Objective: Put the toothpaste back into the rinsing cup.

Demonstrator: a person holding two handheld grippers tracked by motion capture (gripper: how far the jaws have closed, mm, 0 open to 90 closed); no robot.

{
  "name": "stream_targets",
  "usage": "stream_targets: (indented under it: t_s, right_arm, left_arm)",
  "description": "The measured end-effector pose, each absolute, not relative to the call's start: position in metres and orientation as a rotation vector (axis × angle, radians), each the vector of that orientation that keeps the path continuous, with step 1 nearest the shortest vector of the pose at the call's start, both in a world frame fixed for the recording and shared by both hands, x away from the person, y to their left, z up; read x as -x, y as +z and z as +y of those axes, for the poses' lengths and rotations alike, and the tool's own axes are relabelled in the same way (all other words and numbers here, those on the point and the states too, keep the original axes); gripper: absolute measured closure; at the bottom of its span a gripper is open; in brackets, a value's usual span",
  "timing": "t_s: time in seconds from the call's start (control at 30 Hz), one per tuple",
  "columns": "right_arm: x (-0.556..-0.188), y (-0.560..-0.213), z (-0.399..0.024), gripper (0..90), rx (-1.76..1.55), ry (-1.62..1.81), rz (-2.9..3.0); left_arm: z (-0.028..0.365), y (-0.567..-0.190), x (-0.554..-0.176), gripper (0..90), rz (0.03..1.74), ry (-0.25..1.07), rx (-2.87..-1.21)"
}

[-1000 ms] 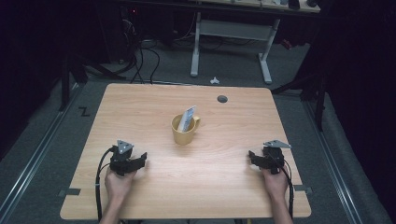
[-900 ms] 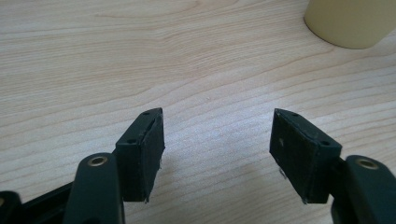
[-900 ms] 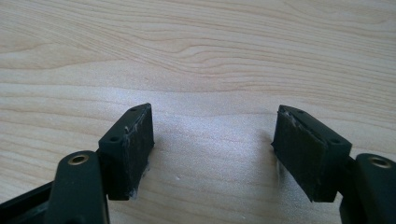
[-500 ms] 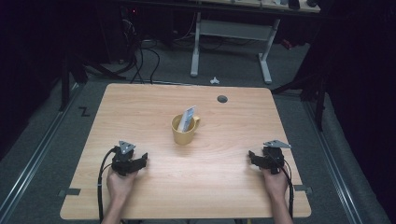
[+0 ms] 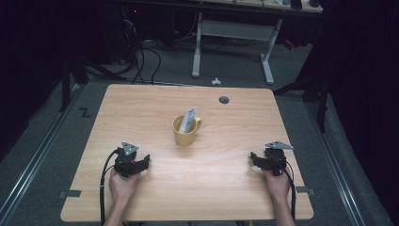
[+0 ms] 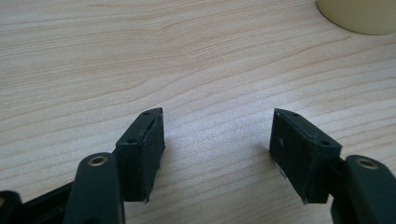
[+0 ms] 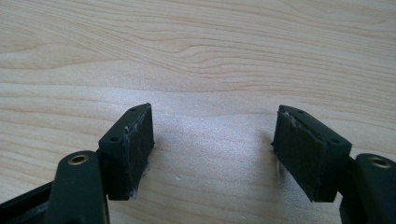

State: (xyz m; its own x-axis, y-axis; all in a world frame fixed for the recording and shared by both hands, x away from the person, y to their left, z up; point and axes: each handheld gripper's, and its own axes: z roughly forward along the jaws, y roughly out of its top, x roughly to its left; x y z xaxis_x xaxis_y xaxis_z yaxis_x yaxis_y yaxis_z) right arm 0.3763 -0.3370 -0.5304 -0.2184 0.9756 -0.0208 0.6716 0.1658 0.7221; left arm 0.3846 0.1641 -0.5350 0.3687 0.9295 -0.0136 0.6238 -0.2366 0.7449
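A yellow mug (image 5: 186, 131) stands upright near the middle of the wooden table (image 5: 141, 108), and a pale blue-white packet (image 5: 189, 119) leans out of it. My left gripper (image 5: 141, 161) rests low on the table at the front left, open, with bare wood between its jaws. In the left gripper view the gripper (image 6: 217, 140) points toward the mug's base (image 6: 359, 16) at the top right. My right gripper (image 5: 255, 160) sits at the front right, also open over bare wood (image 7: 212, 140).
A small round grey hole (image 5: 224, 100) lies near the table's far edge. Beyond the table stand a white desk frame (image 5: 235, 42) and cables on a dark floor. A cable (image 5: 103, 183) trails from the left gripper along the person's forearm.
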Motion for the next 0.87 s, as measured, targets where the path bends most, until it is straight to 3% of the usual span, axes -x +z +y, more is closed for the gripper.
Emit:
stream_targets:
  t_s: [0.87]
  right_arm:
    - [-0.3763,-0.5304,-0.3370,29.1,-1.552,0.817,1.960]
  left_arm:
    - [0.1633,-0.5360,-0.3858,31.8,1.335,0.580,-1.963]
